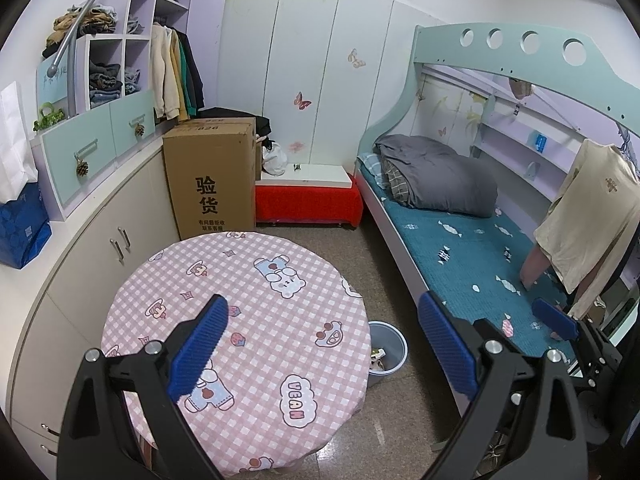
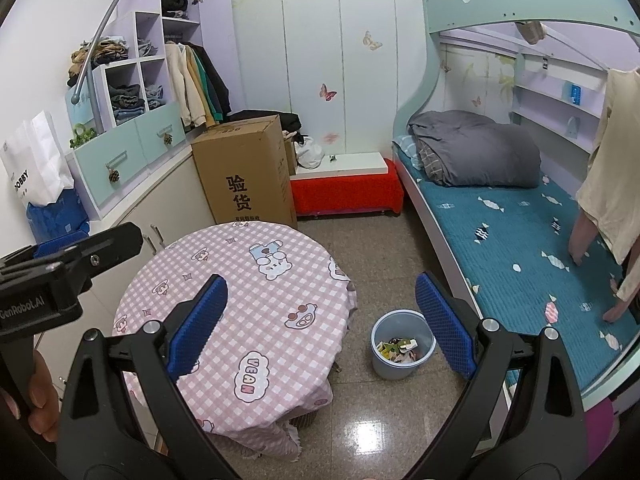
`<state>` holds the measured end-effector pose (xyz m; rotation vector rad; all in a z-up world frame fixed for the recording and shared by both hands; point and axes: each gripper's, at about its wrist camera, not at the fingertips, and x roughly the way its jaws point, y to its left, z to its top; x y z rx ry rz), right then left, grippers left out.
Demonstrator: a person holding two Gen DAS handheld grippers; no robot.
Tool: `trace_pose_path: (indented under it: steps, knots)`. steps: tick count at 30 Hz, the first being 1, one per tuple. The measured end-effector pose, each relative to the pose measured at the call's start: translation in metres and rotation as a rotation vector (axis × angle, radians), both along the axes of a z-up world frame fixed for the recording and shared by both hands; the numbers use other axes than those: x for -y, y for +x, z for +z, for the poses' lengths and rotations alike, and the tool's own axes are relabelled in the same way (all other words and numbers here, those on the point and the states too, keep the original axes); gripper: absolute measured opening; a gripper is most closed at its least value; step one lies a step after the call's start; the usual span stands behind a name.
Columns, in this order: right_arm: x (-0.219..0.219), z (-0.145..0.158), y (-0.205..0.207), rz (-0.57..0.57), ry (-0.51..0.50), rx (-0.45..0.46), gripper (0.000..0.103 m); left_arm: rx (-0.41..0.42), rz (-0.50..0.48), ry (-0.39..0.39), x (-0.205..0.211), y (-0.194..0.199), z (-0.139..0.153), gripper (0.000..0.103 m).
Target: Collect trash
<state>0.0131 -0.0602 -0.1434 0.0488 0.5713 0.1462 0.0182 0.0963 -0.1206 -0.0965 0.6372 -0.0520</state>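
Note:
A light blue waste bin (image 2: 394,370) stands on the floor between the round table and the bed, with paper scraps and wrappers (image 2: 398,348) inside. In the left wrist view the bin (image 1: 396,340) is partly hidden behind the table edge. The table's pink checked cloth (image 1: 256,304) shows only its printed cartoons. My left gripper (image 1: 323,300) hovers open above the table with nothing between its blue pads. My right gripper (image 2: 321,280) is open too and holds nothing, high over the gap between table and bin. The left gripper's black body (image 2: 60,268) shows at the left edge, held by a hand (image 2: 36,392).
A tall cardboard box (image 1: 210,184) stands behind the table, next to a low red-covered bench (image 1: 308,204). Cabinets (image 1: 100,240) run along the left wall. The bunk bed (image 2: 520,240) with a grey duvet (image 2: 476,152) fills the right side, and a beige garment (image 2: 612,184) hangs over it.

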Motion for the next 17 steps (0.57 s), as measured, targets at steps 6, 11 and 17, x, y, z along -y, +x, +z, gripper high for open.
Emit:
trace_pose_path:
  steps: [6, 11, 17]
  knots:
    - [-0.008, -0.003, 0.011, 0.013, -0.005, -0.015, 0.093, -0.013, 0.009, 0.003, -0.007, 0.009, -0.006, 0.094]
    - [-0.014, -0.012, 0.023, 0.03, -0.015, -0.04, 0.093, -0.041, 0.026, -0.001, -0.015, 0.018, -0.016, 0.094]
    - [-0.031, -0.03, 0.047, 0.079, -0.049, -0.089, 0.093, -0.124, 0.099, 0.006, -0.034, 0.034, -0.044, 0.094]
